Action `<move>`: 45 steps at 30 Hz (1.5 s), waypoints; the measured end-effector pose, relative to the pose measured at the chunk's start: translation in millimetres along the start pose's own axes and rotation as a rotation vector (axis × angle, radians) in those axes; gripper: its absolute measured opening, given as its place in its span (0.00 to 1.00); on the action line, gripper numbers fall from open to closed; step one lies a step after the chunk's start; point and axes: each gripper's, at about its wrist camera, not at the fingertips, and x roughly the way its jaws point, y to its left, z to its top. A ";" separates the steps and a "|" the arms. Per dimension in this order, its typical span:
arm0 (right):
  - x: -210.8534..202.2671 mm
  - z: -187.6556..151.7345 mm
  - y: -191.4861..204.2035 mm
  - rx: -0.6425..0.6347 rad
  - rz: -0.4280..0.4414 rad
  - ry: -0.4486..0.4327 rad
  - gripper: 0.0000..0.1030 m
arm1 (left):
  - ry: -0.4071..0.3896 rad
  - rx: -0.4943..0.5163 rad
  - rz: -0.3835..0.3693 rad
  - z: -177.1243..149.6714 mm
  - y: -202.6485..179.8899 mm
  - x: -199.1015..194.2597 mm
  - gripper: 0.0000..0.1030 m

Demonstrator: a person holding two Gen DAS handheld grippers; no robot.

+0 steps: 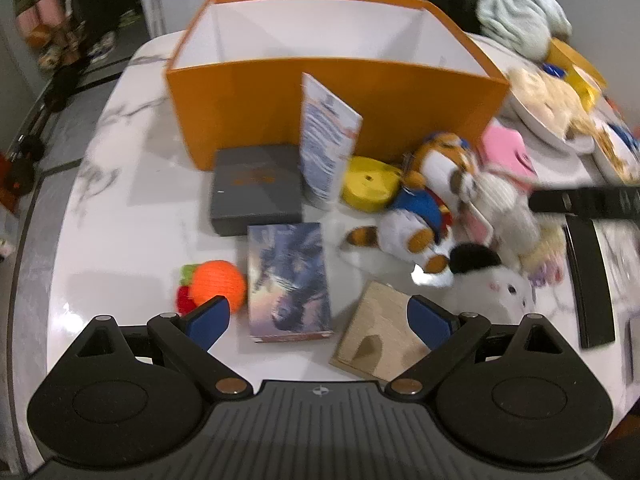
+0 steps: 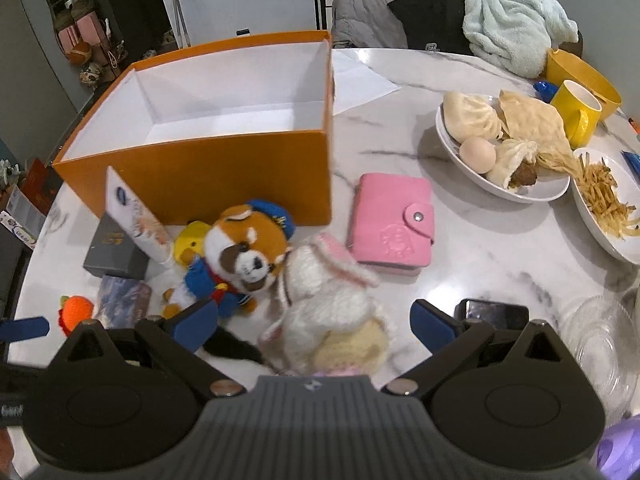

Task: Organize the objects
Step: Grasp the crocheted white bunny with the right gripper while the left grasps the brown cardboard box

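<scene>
An empty orange box [image 1: 332, 92] stands at the back of the marble table; it also shows in the right wrist view [image 2: 208, 176]. My left gripper [image 1: 318, 318] is open above a picture card box [image 1: 289, 280], with a knitted orange [image 1: 218, 286] to its left and a wooden block [image 1: 382, 336] to its right. My right gripper [image 2: 314, 324] is open around a white knitted bunny [image 2: 328, 300]; I cannot tell if the pads touch it. A red panda plush [image 2: 236, 256] lies to its left, a pink wallet [image 2: 390, 226] behind it.
A grey box [image 1: 256, 188], an upright tube [image 1: 326, 148] and a yellow tape roll [image 1: 370, 184] sit before the orange box. Plates of buns [image 2: 500, 140] and fries [image 2: 608, 200], a yellow mug [image 2: 576, 112], a glass dish [image 2: 604, 344] and a phone [image 2: 494, 314] fill the right side.
</scene>
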 end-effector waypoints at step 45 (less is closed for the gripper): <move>68.0 -11.8 -4.4 -0.157 0.038 0.117 0.79 | -0.018 0.369 -0.035 -23.1 -60.0 33.4 0.71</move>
